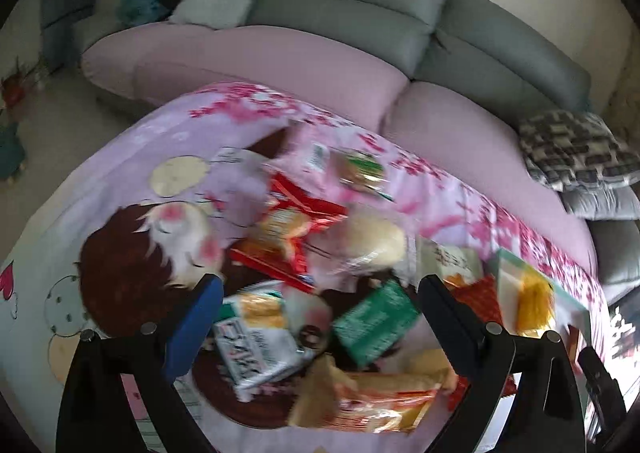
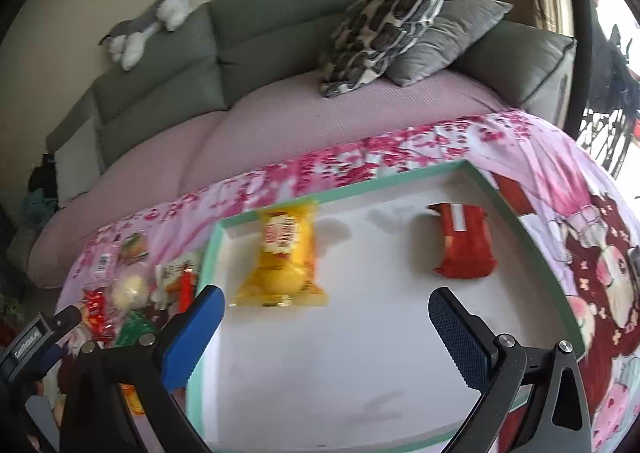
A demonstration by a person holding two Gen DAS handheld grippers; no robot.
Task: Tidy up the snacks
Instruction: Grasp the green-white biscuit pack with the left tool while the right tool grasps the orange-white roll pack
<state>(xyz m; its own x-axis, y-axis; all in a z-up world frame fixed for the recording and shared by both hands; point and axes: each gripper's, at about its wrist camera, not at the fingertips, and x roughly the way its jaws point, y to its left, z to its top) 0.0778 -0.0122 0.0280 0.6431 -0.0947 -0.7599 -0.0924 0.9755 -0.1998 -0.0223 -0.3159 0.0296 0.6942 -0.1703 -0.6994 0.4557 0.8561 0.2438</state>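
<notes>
Both sets of jaws are seen spread wide with nothing gripped. Between the left gripper (image 1: 320,293) fingers a blurred heap of snack packets (image 1: 320,273) is spread on the cartoon-printed cloth (image 1: 120,213); labels cannot be read and the count is unclear. Below the right gripper (image 2: 326,307) lies a green-rimmed white tray (image 2: 340,353), its near edge hidden. Two packets are counted there: a yellow packet (image 2: 282,253) by the far left corner, a red packet (image 2: 464,241) toward the far right.
</notes>
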